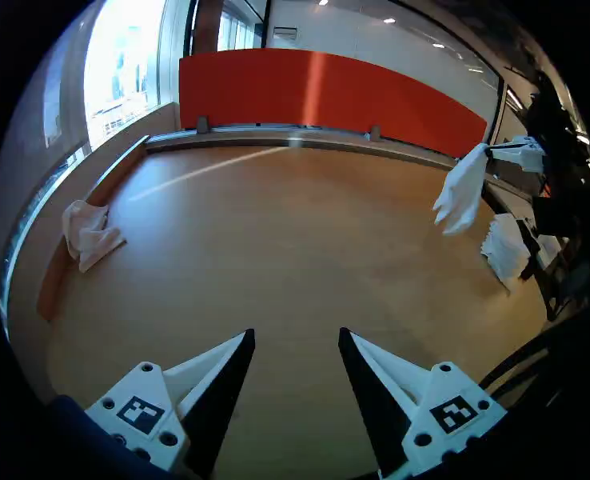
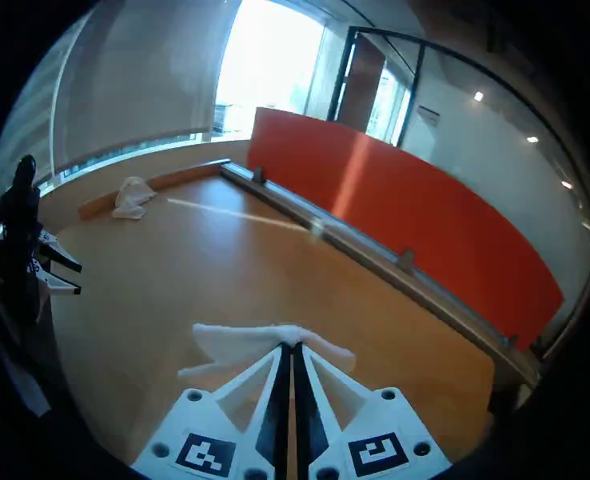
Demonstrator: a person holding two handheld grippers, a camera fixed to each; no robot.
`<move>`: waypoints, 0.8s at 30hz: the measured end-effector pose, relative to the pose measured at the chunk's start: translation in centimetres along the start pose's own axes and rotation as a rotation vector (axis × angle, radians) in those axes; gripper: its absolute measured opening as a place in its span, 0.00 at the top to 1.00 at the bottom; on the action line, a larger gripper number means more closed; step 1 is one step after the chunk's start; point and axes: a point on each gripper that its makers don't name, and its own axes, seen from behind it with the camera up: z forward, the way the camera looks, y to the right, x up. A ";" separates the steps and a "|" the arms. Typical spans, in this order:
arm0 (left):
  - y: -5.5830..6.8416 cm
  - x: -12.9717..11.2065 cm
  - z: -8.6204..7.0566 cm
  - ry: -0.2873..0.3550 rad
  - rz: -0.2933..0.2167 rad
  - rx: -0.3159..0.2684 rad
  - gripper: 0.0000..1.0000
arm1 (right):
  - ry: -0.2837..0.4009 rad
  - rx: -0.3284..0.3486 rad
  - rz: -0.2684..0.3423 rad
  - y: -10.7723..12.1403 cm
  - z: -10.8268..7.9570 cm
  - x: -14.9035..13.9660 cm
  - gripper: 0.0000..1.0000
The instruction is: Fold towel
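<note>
R tool (image 2: 289, 347) pinches towel (image 2: 231, 342); L tool (image 1: 296, 331) agape.

My left gripper (image 1: 295, 360) hangs over the wooden worktop (image 1: 295, 240), its jaws spread wide with bare wood showing between them. Far off on the right I can see the right gripper (image 1: 495, 150), a white towel (image 1: 461, 192) drooping limp from its tips. Just below that, a second pale cloth (image 1: 504, 250) lies at the worktop's right edge. A crumpled cloth (image 1: 89, 232) sits near the left rim, and a red partition (image 1: 327, 92) closes off the far side.
</note>
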 end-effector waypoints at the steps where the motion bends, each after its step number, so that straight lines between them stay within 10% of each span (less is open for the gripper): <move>1: 0.1 0.1 0.1 -0.001 0.001 -0.002 0.23 | -0.001 -0.014 0.007 1.0 -0.5 -0.2 0.98; 24: 3.7 2.0 1.6 -0.011 0.047 -0.034 0.23 | -0.086 -0.251 0.091 18.8 -9.2 -8.0 0.98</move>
